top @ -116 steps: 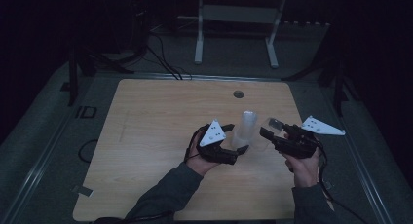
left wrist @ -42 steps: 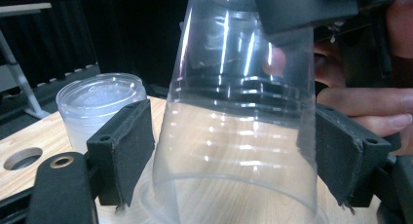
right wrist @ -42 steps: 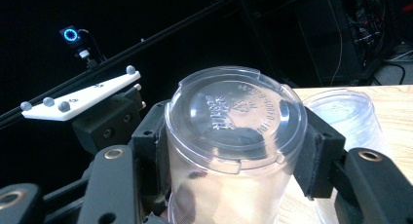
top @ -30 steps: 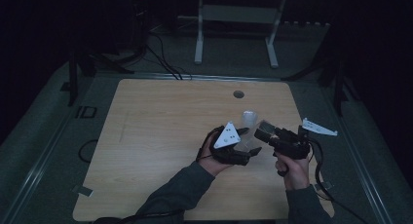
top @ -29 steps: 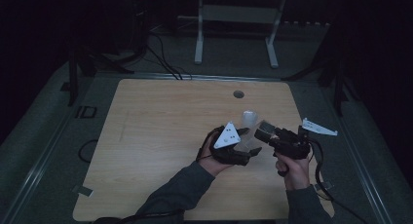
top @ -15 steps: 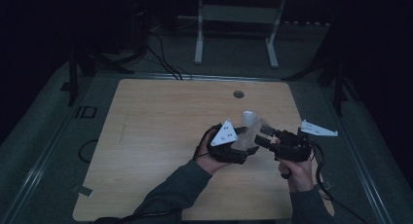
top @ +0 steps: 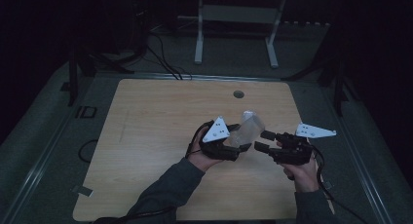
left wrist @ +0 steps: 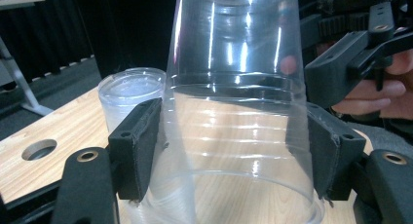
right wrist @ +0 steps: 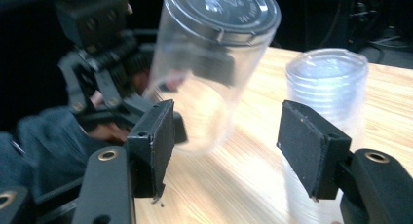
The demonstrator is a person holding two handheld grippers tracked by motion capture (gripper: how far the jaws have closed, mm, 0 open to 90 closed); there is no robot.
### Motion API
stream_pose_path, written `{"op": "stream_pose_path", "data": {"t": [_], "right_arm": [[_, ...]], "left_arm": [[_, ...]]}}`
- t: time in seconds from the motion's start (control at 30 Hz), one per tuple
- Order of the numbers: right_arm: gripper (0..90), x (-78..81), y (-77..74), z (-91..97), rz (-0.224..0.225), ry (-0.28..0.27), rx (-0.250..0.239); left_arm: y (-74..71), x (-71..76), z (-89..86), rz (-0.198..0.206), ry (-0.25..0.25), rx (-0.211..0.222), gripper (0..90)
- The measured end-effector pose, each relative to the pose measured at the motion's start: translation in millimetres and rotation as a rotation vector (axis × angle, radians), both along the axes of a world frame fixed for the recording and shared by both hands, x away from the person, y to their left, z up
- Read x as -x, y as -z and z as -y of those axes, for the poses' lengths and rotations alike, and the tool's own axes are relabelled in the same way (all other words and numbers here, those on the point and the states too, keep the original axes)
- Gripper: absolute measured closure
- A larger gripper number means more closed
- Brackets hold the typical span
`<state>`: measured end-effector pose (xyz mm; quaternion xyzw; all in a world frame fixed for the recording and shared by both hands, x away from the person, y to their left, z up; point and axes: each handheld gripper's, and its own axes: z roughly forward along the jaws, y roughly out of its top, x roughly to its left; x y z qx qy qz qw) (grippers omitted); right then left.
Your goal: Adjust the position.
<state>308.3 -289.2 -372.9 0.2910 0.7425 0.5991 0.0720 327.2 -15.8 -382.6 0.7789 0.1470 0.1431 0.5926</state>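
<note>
Gripping a clear ribbed cup point(left wrist: 238, 121) (upturned), left tongs point(left wrist: 234, 146) pinch it; right tongs point(right wrist: 229, 146) gape.

The high view is very dim with black surroundings, while both gripper views are brighter, with glare streaks on the clear cup point(left wrist: 234, 87) and motion blur.

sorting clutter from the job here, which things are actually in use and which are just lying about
In use:
left gripper, jaws shut on the clear cup
right gripper, open
stack of cups

Lying about:
table hole
metal stand
floor cables
</note>
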Motion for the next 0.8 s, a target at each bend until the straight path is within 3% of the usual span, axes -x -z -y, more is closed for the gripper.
{"op": "stream_pose_path", "data": {"t": [0.1, 0.2, 0.23, 0.33, 0.37, 0.4, 0.5, 0.8], "right_arm": [[41.0, 0.6, -3.1, -0.2, 0.020, 0.013, 0.073], [42.0, 0.8, -4.1, -0.6, 0.027, 0.019, 0.108], [43.3, 2.0, -5.8, -2.8, 0.047, 0.021, 0.186], [43.8, 4.9, -7.8, -6.3, 0.075, 0.020, 0.286], [43.8, 4.9, -7.8, -6.3, 0.075, 0.020, 0.286], [45.3, 7.1, -9.1, -9.1, 0.097, 0.004, 0.362], [45.9, 9.2, -10.1, -11.9, 0.115, -0.026, 0.420], [46.0, 9.0, -16.2, -14.9, 0.132, -0.050, 0.517]], "left_arm": [[-0.6, -0.3, -0.6, -0.001, 0.012, -0.016, 31.1], [-1.1, 0.2, -0.6, -0.002, 0.021, -0.026, 31.1], [-1.2, 0.2, -0.6, -0.002, 0.024, -0.028, 31.1], [-1.6, 0.2, -0.7, -0.004, 0.032, -0.037, 31.1], [-1.6, 0.2, -0.7, -0.004, 0.032, -0.037, 31.1], [-1.9, 0.2, -0.1, -0.005, 0.042, -0.049, 31.1], [-2.1, 0.0, 0.0, -0.005, 0.047, -0.058, 31.1], [-5.2, -1.6, -3.3, -0.007, 0.065, -0.080, 31.1]]}}
